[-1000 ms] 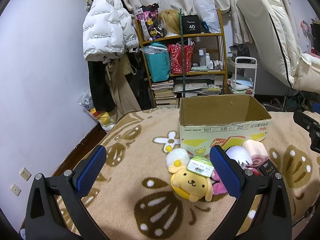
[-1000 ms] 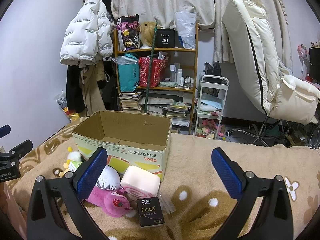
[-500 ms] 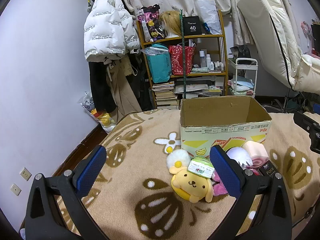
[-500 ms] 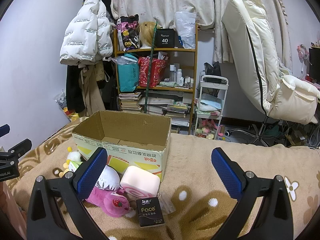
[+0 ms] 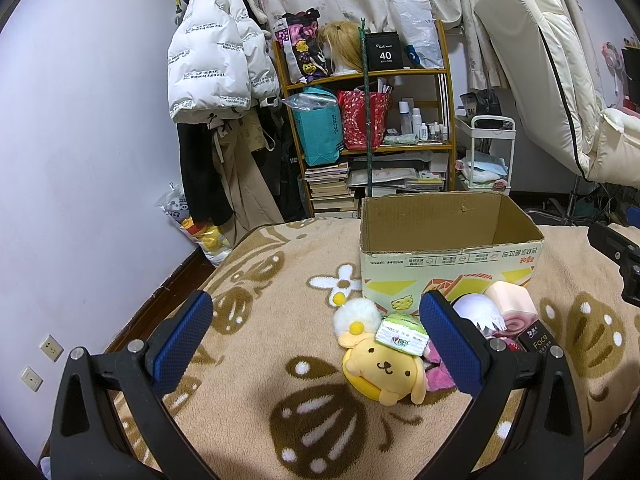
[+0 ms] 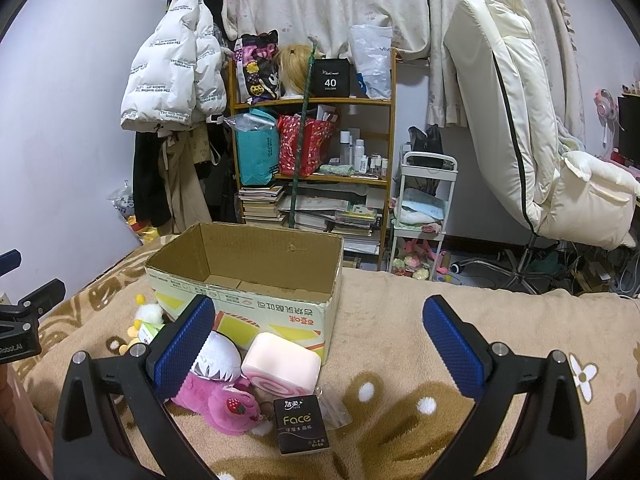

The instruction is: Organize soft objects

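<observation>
Cardboard, open-topped and empty as far as either view shows, the box (image 5: pixel 450 248) stands on the tan patterned blanket (image 5: pixel 280 360) of a bed, with the soft things heaped against its near wall. Both grippers hover above the blanket with jaws spread wide and nothing between them.

From the left gripper (image 5: pixel 316 344), the yellow dog plush (image 5: pixel 382 368) lies in plain sight on its belly, a green tissue pack (image 5: pixel 402 334) resting on its head and a white pom-pom (image 5: pixel 356 316) touching it behind. The right blue pad partly hides the white plush (image 5: pixel 478 312), the pink roll cushion (image 5: pixel 514 306) and the black Face pack (image 5: pixel 536 342); only a scrap of magenta shows beneath. At the right edge of this view the other gripper's black body juts in.

From the right gripper (image 6: pixel 316 344), the magenta scrap proves to be a pink strawberry plush (image 6: pixel 220 404) lying beside the white plush (image 6: pixel 218 356), with the roll cushion (image 6: pixel 282 368) touching the box's near corner and the Face pack (image 6: pixel 302 424) lying flat just in front of it. Here the dog is almost wholly hidden behind the left pad; only the pom-pom (image 6: pixel 150 312) and tissue pack (image 6: pixel 150 330) peep out. This view also shows the blanket's bare right half and the box floor.

Beyond the bed's far edge stand a wooden shelf (image 6: pixel 316 100), a white cart (image 6: pixel 424 208) and a cream chair (image 6: pixel 520 120).
</observation>
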The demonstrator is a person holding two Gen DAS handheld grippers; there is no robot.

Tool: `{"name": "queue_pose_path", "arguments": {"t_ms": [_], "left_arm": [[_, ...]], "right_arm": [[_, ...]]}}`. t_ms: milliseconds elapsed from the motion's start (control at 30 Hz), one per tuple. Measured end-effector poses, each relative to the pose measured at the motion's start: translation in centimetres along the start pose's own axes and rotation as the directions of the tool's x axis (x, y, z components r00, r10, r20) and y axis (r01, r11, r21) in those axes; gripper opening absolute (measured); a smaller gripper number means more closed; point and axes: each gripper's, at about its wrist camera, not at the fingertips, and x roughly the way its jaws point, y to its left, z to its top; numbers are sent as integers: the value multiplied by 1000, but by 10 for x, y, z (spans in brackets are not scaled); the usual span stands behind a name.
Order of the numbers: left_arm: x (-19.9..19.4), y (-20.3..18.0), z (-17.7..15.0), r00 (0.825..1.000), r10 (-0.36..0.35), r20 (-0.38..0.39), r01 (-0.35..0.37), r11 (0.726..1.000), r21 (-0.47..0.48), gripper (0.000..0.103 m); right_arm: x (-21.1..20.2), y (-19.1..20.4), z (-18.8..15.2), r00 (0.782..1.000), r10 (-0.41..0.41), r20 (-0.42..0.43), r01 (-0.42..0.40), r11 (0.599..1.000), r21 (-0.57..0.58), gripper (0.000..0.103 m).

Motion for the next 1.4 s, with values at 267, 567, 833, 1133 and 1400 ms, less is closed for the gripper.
{"name": "queue_pose_path", "arguments": {"t_ms": [267,567,833,1133,1400], "left_arm": [[0,0,0,1000,-1,0,1,1000,1,102],[0,0,0,1000,-1,-1,1,1000,1,102],[0,0,0,1000,0,-1,0,1000,2,102],[0,0,0,1000,1,0,-1,1000,2,102],[8,6,2,999,-36,-13,36,999,-7,102]], "right_arm": [[0,0,0,1000,0,1,0,1000,0,103],[0,1,0,1000,1,1,-1,1000,-1,103],[0,1,0,1000,0,2,0,1000,-1,103],[1,2,-1,1000,0,1,0,1000,0,103],[3,6,1,1000,26,-16,-26,999,20,103]]}}
